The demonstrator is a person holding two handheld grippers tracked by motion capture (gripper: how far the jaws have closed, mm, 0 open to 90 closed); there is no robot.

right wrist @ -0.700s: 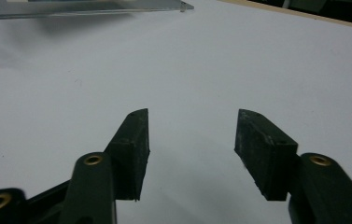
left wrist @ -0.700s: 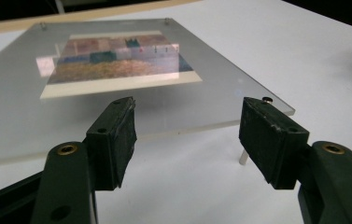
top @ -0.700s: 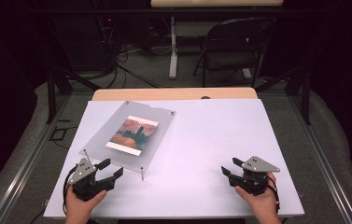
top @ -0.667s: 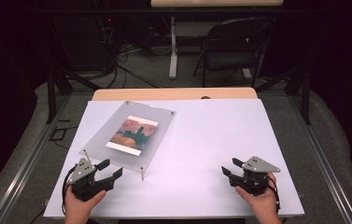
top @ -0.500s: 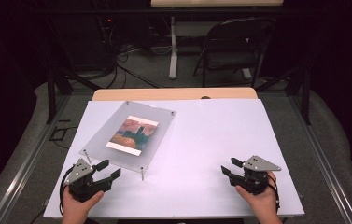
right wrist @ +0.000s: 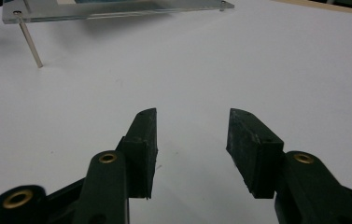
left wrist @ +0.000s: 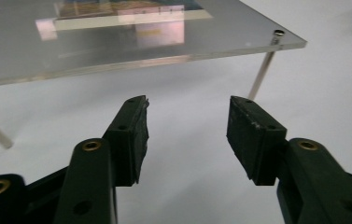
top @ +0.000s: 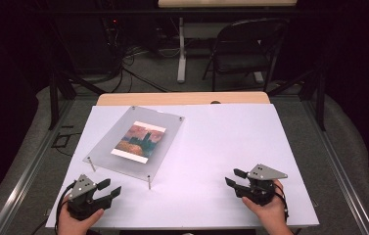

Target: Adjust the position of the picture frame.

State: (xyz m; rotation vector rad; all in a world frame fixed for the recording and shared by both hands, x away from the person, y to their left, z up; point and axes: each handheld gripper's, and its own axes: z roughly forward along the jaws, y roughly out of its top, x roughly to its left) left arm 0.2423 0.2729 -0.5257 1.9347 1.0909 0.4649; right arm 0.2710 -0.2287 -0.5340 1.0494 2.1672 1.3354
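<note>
At the near edge of the matte white table (top: 211,147), the left gripper (top: 109,188) at seven o'clock and the right gripper (top: 233,177) at five o'clock hold black rubbery jaws half apart, empty. Farther, at ten o'clock, the clear acrylic plate (top: 123,125) on thin metal legs holds a rectangular print (top: 139,142).

Counter (top: 231,147): white top, tan wood strip along far edge. Clear acrylic panel (top: 103,147), greyish sheen, silver metal legs. Print (top: 139,141) under it: orange and rust tones with dark teal, white border. Left gripper (top: 104,190) and right gripper (top: 235,177): black bodies, grey top plates, brass-coloured rivets. Fingers (left wrist: 134,135) matte black. Chair (top: 248,46) black.
</note>
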